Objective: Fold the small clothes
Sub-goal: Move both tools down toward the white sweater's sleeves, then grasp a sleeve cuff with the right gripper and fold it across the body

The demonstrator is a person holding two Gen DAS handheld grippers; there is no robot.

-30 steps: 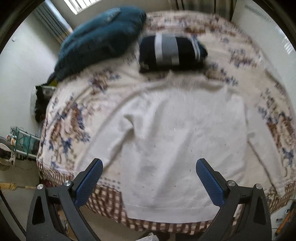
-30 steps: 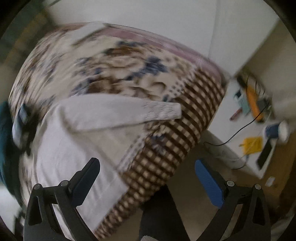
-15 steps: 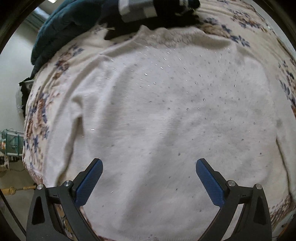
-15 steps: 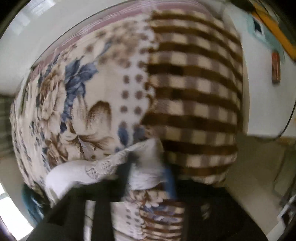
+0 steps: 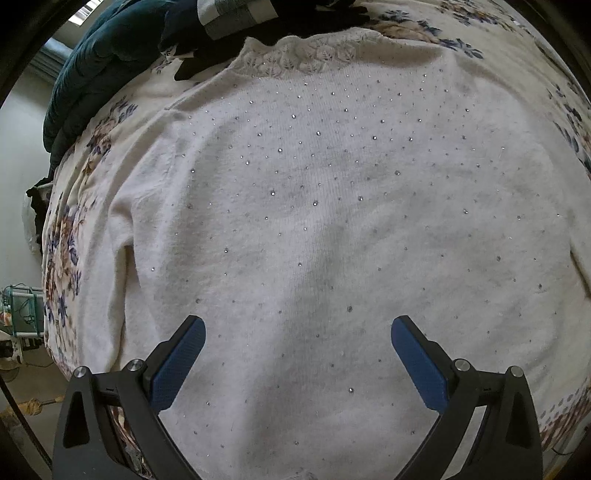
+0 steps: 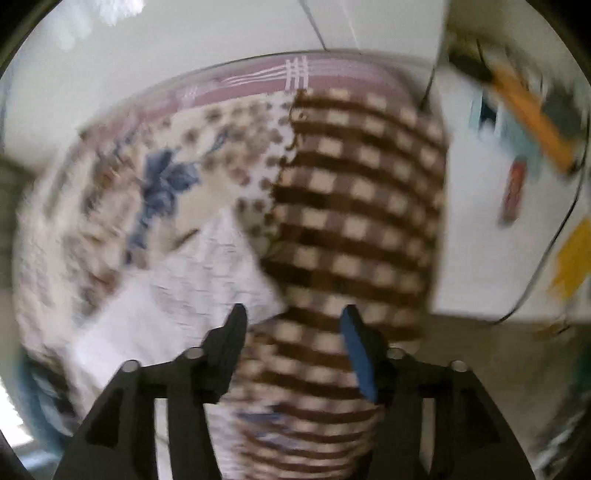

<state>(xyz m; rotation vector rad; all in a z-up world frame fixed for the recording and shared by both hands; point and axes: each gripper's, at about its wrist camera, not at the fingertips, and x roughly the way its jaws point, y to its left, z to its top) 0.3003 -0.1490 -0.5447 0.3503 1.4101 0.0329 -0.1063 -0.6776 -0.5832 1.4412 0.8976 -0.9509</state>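
From my left tool [image 5: 297, 360] I look almost straight down on the sweater [image 5: 332, 240], which lies spread flat on the bed [image 5: 62, 236], its collar [image 5: 306, 55] at the far end. Beyond the collar sit a folded garment [image 5: 236, 18] and, to its left, a cushion [image 5: 110, 55]. My right tool [image 6: 293, 325] hangs over the bed's near corner, where the blanket [image 6: 354, 206] drapes over the edge; the sweater's sleeve [image 6: 207, 273] lies just left of it. A worktop [image 6: 480, 229] stands right of the bed.
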